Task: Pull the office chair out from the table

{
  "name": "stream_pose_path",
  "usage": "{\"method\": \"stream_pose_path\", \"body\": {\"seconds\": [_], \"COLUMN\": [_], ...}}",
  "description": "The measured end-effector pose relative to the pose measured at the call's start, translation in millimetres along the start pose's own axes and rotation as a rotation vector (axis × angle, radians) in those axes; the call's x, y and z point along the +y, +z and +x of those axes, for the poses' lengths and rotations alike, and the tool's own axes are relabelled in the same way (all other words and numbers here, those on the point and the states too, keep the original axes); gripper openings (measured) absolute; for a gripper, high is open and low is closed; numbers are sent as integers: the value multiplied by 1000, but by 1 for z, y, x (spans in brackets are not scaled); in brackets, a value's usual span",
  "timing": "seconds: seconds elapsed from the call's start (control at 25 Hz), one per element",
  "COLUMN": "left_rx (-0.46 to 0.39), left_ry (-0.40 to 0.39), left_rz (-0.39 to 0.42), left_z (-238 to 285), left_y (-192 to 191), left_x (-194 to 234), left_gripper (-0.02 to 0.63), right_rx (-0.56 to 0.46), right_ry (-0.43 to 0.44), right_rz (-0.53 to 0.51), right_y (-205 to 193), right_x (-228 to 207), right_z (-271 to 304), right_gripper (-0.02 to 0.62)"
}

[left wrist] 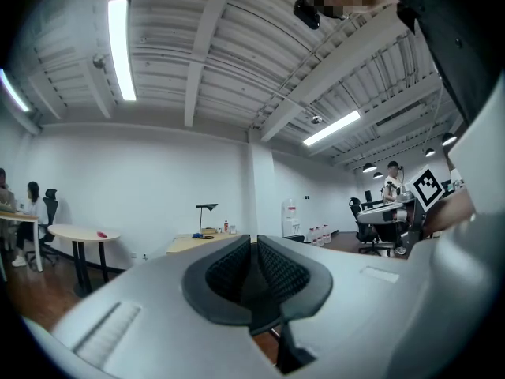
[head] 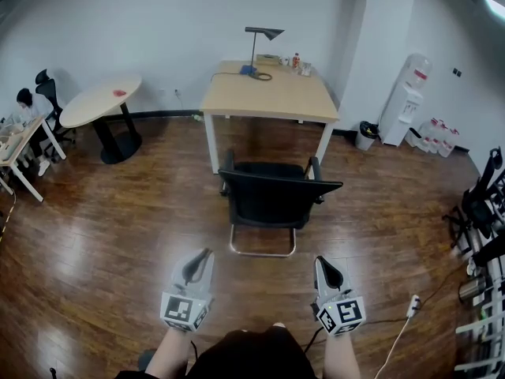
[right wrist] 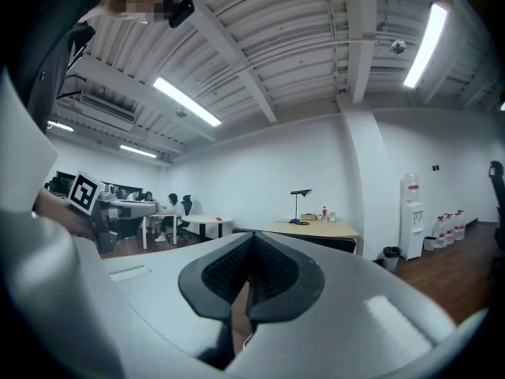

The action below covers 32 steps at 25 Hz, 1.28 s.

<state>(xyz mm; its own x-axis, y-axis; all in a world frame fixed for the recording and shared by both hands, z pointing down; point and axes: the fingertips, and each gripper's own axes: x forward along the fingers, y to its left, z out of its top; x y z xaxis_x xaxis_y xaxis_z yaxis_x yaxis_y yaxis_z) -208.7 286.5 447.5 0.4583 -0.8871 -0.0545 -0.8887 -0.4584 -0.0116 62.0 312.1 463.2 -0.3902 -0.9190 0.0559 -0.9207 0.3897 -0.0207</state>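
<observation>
A black office chair (head: 272,200) stands at the centre of the head view, its back turned to the person. Its front sits close against the near side of a pale wooden table (head: 268,97) at 12 o'clock. Whether the seat reaches under the tabletop cannot be told, so the chair may be tucked in or already drawn back a little.

The left gripper (head: 203,255) at 7 o'clock and the right gripper (head: 322,260) at 5 o'clock are held level, well apart from the chair. Both have their jaws pressed together with nothing between them.

The chair looks stiff and moderately heavy. It rests on a bent metal sled base (head: 263,251) with no wheels in sight, so it would likely drag across the wooden floor (head: 118,227) rather than roll. The backrest's top rail (head: 280,184) is the nearest firm hold, and the armrests at either side are the alternative.

Open floor lies toward 6 o'clock, bounded by the person's own body. A white cable (head: 402,322) trails at 4 o'clock. A round table (head: 99,101) sits well off at 10 o'clock.
</observation>
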Motion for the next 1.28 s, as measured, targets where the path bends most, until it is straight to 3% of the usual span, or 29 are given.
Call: {"method": "stream_pose_path", "body": {"seconds": [0.12, 0.28, 1.28], "left_rx": [-11, -2, 2], "left_ry": [30, 12, 44], "left_rz": [-20, -46, -49], "left_z": [-10, -15, -39], "left_y": [-7, -16, -13], "left_x": [6, -1, 8], "left_gripper": [28, 28, 28], "right_rx": [-14, -7, 21], "right_ry": [-6, -1, 71], "right_rz": [15, 14, 14], "right_y": [-3, -10, -13], "right_x": [7, 15, 35], "right_z": [-6, -11, -9], "right_gripper": [12, 11, 11]}}
